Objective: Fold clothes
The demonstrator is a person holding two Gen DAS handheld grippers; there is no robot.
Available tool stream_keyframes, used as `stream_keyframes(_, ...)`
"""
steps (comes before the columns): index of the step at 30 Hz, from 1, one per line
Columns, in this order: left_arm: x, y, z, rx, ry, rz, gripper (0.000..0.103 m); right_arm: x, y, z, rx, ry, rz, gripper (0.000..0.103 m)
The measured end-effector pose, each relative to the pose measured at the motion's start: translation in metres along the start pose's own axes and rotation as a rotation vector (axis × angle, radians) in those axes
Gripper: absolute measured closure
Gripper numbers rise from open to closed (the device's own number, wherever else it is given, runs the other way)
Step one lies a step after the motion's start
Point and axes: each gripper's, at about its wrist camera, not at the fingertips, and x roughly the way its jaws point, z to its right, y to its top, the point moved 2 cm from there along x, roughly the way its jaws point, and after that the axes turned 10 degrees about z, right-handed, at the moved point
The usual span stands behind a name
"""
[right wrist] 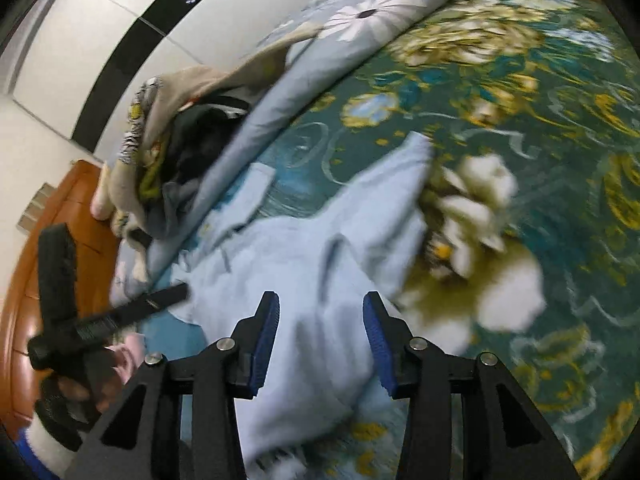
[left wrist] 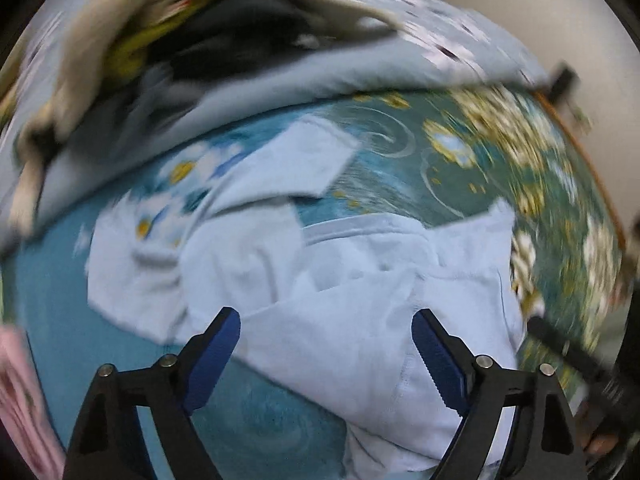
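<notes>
A pale blue shirt (left wrist: pixel 340 280) lies crumpled on the teal flowered bedspread (left wrist: pixel 460 168), its collar and a sleeve spread toward the far side. My left gripper (left wrist: pixel 326 336) is open just above the shirt's near part, nothing between its blue pads. In the right wrist view the same shirt (right wrist: pixel 304 256) runs from the near edge toward the middle of the bedspread (right wrist: pixel 500 100). My right gripper (right wrist: pixel 320 320) is open over the shirt and holds nothing. The left gripper (right wrist: pixel 120 312) shows at the left there. Both views are motion-blurred.
A folded light blue flowered quilt (right wrist: pixel 360 16) lies along the far side of the bed, with a heap of dark, beige and yellow clothes (right wrist: pixel 180 128) on it. A wooden bed edge (right wrist: pixel 40 248) and a white wall are at the left. Pink cloth (left wrist: pixel 20 392) sits at the left edge.
</notes>
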Motion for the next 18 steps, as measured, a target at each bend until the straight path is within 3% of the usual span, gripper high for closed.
stream_keyframes(2,0.003,0.004,0.009,0.065,-0.023,-0.002,0.013,0.013,0.007,-0.005,-0.013,0.019,-0.019,0.060)
stream_keyframes(6,0.006,0.010,0.014,0.128,-0.088,0.001,0.013,0.035,0.013,0.002,0.018,-0.041,-0.058,0.069)
stream_keyframes(8,0.011,0.014,0.017,0.164,-0.120,-0.008,0.013,0.040,0.013,0.005,0.053,-0.027,-0.078,0.083)
stream_keyframes(9,0.014,0.016,0.019,0.184,-0.134,-0.015,0.014,0.040,0.014,0.003,0.061,0.001,-0.081,0.099)
stream_keyframes(15,0.027,0.026,0.047,0.372,-0.260,-0.021,0.013,-0.007,0.032,-0.007,0.039,0.134,0.055,0.101)
stream_keyframes(18,0.037,0.029,0.067,0.490,-0.321,-0.047,0.013,-0.027,0.034,-0.007,0.005,0.123,0.071,0.101)
